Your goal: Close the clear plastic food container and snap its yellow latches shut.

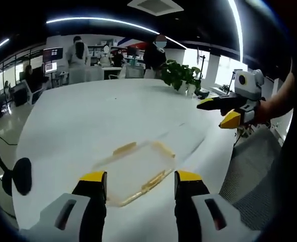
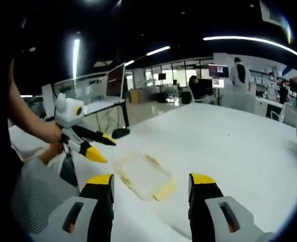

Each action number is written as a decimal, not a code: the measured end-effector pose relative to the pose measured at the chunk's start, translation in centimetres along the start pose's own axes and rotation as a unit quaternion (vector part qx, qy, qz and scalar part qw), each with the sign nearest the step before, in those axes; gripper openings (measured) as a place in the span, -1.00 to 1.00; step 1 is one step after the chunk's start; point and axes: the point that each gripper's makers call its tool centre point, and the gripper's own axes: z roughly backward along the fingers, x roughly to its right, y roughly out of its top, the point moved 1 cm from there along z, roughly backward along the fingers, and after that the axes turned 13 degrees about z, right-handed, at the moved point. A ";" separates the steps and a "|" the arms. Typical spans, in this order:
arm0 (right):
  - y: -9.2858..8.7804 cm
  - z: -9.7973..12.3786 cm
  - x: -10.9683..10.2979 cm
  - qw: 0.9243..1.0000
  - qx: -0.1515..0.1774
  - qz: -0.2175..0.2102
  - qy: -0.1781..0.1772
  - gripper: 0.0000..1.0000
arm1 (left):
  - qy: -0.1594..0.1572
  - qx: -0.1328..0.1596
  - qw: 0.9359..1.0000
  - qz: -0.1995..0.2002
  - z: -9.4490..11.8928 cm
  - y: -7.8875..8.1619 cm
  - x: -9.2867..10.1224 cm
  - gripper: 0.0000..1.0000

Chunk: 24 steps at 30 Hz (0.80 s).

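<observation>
Approaching advised with both grippers, left [image 1: 141,184] and right [image 2: 151,186], jaws apart and holding nothing: container [image 1: 133,174] low centre on table [image 1: 88,116], yellow latches [image 1: 124,148] visible, lid state indiscernible; recommend seating lid squarely before pressing latches.

The food container [image 1: 136,173] is clear, smooth plastic with opaque yellow plastic latches [image 1: 124,148]. The worktop [image 1: 113,116] is white, smooth and semi-matt, with soft reflections. The left gripper [image 1: 140,184] and right gripper [image 2: 151,186] have grey matt plastic bodies; their jaws carry glossy yellow tips.
</observation>
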 end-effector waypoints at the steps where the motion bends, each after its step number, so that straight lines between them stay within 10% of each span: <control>1: -0.1 -0.1 0.0 1.000 -0.003 0.003 0.002 0.18 | 0.000 -0.001 1.000 0.000 -0.1 -0.1 -0.1 0.06; 24: -1.2 -3.6 0.8 0.998 -0.034 0.047 0.030 0.16 | -0.015 -0.021 1.000 -0.010 -1.3 -0.9 -3.2 0.03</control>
